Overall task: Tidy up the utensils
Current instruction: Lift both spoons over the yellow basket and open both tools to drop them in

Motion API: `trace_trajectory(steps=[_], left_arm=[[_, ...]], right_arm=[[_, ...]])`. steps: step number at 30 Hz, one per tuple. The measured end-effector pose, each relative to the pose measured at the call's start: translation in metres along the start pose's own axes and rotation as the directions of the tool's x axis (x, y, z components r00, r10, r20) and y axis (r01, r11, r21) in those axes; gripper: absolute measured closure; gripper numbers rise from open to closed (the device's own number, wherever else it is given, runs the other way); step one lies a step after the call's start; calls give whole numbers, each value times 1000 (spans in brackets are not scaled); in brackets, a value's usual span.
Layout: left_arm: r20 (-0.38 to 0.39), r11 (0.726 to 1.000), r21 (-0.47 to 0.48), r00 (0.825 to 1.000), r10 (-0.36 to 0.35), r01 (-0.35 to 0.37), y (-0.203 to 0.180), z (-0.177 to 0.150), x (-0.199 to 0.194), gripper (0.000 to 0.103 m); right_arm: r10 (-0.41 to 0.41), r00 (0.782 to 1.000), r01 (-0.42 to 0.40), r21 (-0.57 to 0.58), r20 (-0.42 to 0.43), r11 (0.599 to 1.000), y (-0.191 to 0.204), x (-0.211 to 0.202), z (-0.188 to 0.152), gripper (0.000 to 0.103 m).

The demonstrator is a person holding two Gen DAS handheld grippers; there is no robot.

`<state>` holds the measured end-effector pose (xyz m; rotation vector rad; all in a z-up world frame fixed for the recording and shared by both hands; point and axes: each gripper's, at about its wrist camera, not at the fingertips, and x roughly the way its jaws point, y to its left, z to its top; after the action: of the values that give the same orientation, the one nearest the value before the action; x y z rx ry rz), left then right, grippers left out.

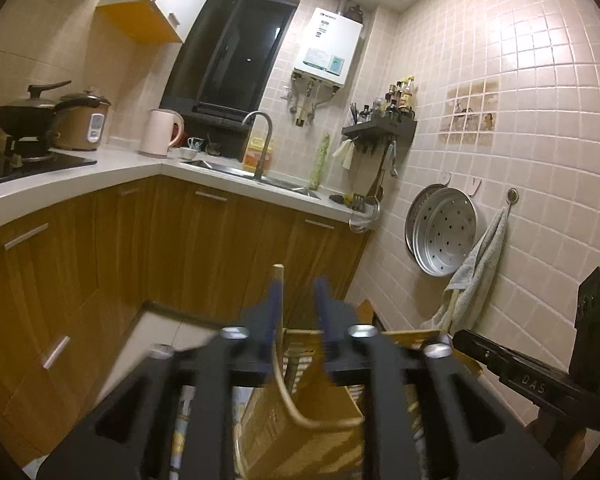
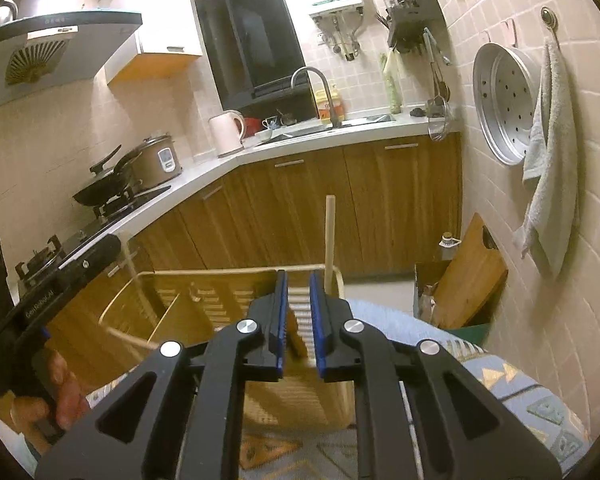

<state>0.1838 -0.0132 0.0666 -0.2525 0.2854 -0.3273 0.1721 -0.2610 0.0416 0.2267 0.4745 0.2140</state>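
While both grippers hover over the wicker basket (image 2: 236, 304), I read the upright wooden stick (image 2: 329, 236) at one o'clock of my right gripper (image 2: 298, 300), nearer than my left gripper (image 1: 298, 300). Both sets of jaws stand slightly apart, gripping nothing I can confirm.

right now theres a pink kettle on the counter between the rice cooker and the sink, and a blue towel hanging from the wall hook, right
Not quite: the towel on the wall hook is pale grey-green, not blue, as the right wrist view shows. The pink kettle does stand on the counter between the rice cooker and the sink.
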Motion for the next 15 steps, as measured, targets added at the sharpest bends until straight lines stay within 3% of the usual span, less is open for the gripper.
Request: trace_trajectory(steps=[3, 11, 15], left_arm=[[-13, 999, -31, 1000, -18, 18, 4, 3, -13, 67], [-79, 994, -94, 995, -61, 53, 9, 18, -42, 65], [-132, 993, -103, 989, -74, 60, 9, 26, -62, 63]], right_arm=[[7, 1000, -7, 12, 2, 1000, -2, -15, -2, 73], [18, 999, -17, 27, -30, 999, -1, -53, -1, 72], [24, 996, -21, 29, -90, 999, 4, -68, 1, 72]])
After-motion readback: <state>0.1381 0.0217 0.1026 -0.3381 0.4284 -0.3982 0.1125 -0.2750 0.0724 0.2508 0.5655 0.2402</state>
